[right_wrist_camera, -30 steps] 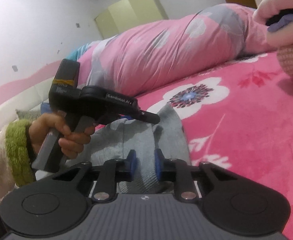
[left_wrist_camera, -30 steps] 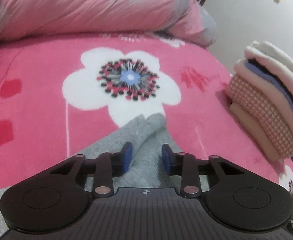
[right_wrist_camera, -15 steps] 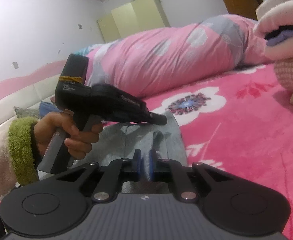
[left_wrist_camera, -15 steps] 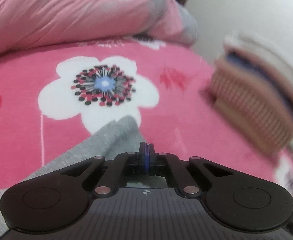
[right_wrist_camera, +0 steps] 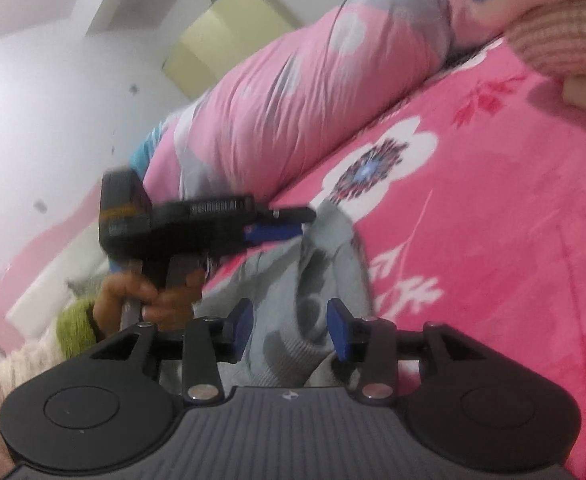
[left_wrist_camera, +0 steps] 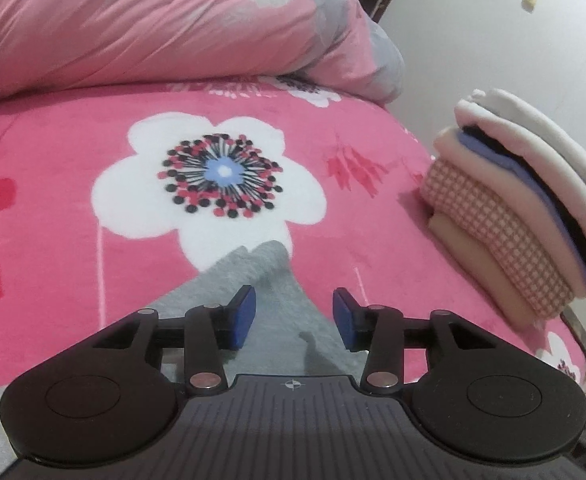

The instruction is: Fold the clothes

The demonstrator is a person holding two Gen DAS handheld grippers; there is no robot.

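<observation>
The grey garment (left_wrist_camera: 269, 300) lies on the pink flowered blanket (left_wrist_camera: 373, 240), running as a narrow strip from the bottom of the left wrist view up toward frame centre. The left gripper (left_wrist_camera: 293, 322) sits directly over that strip, jaws opening, cloth beneath them but unpinched. In the right wrist view the right gripper (right_wrist_camera: 289, 330) straddles bunched grey folds at lower centre, jaws likewise opening, pads clear of the fabric. The garment's long axis points away from both tools, toward the white flower; judged from this, neither is nearer

Even, soft indoor light — right view motion-blurred, fisheye-bent edges.
</observation>
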